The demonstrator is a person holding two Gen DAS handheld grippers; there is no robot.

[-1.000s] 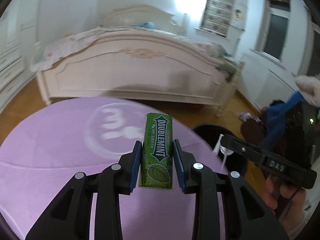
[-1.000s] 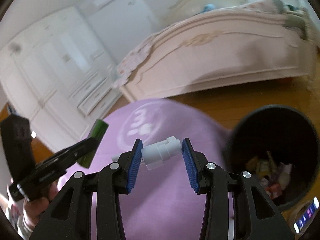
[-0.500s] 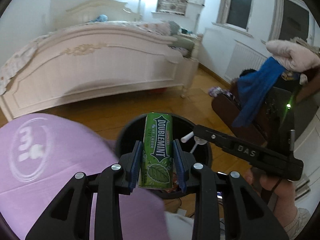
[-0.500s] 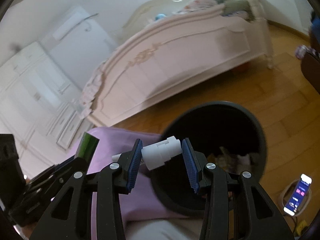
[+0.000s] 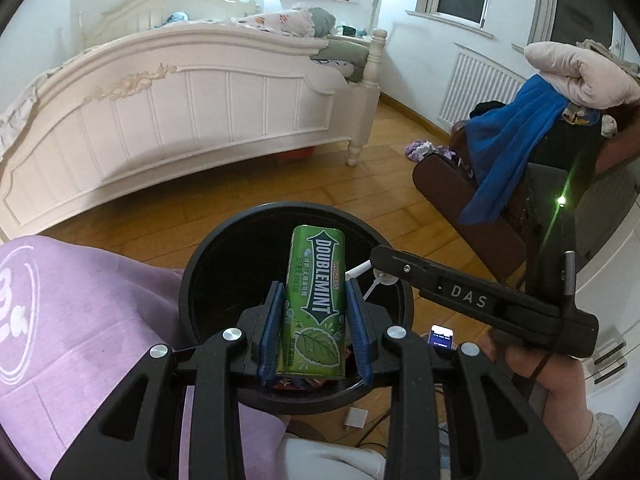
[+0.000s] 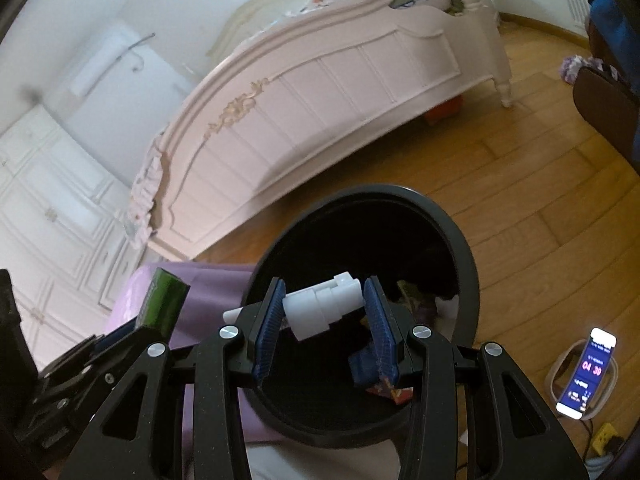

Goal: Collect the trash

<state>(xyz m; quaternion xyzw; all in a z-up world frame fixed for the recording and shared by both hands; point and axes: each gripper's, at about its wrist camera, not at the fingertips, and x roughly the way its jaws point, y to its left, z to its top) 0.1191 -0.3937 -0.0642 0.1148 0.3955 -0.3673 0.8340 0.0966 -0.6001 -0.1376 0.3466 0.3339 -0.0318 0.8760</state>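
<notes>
My left gripper [image 5: 314,334] is shut on a green Doublemint gum tin [image 5: 316,304], held upright above the black trash bin [image 5: 224,248]. My right gripper [image 6: 322,322] is shut on a white plastic pump cap [image 6: 324,306], held over the same bin [image 6: 460,248]. Wrappers and other trash lie at the bin's bottom. In the left wrist view the right gripper [image 5: 370,276] reaches in from the right with the white cap [image 5: 358,270] over the bin. In the right wrist view the green tin [image 6: 164,300] shows at the left.
A purple tablecloth [image 5: 80,300] covers the table just left of the bin. A white bed [image 5: 180,100] stands behind on wooden floor. A chair with blue cloth [image 5: 508,152] is on the right. A lit phone [image 6: 586,376] lies on the floor right of the bin.
Both grippers have swung from above the purple table to the right, over the black bin, each still holding its item.
</notes>
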